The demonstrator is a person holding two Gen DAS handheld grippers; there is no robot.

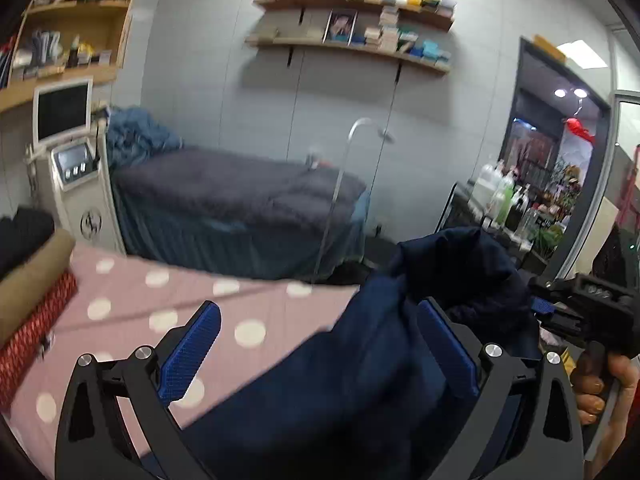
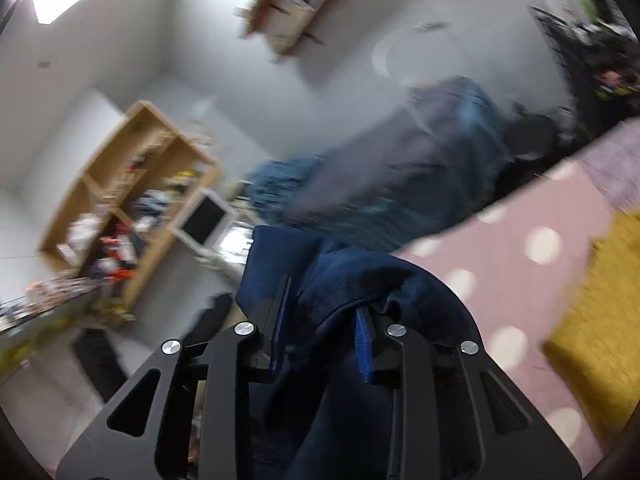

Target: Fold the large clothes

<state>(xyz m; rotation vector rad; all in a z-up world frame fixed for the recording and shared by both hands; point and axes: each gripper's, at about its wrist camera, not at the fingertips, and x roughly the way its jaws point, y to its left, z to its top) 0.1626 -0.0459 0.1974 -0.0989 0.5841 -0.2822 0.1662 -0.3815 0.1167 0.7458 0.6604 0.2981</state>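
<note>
A dark navy garment [image 1: 360, 372] lies bunched over the right side of a pink polka-dot table cover [image 1: 160, 292]. My left gripper [image 1: 320, 350] stands wide open; the cloth drapes between its blue pads and against the right pad [image 1: 448, 348] without being pinched. At the right edge, my right gripper [image 1: 540, 308] holds up a peak of the cloth, with a person's hand [image 1: 600, 392] on its handle. In the right wrist view, my right gripper [image 2: 322, 330] is tilted, its pads closed on a thick bunch of the navy garment [image 2: 360, 272] above the pink cover [image 2: 520, 280].
Folded clothes are stacked at the table's left: black, a brown piece [image 1: 36, 280] and a red patterned one [image 1: 32, 340]. A yellow cloth [image 2: 592, 320] lies on the cover's right. Beyond the table stand a grey-covered bed [image 1: 240, 192], a white machine [image 1: 68, 160] and wall shelves.
</note>
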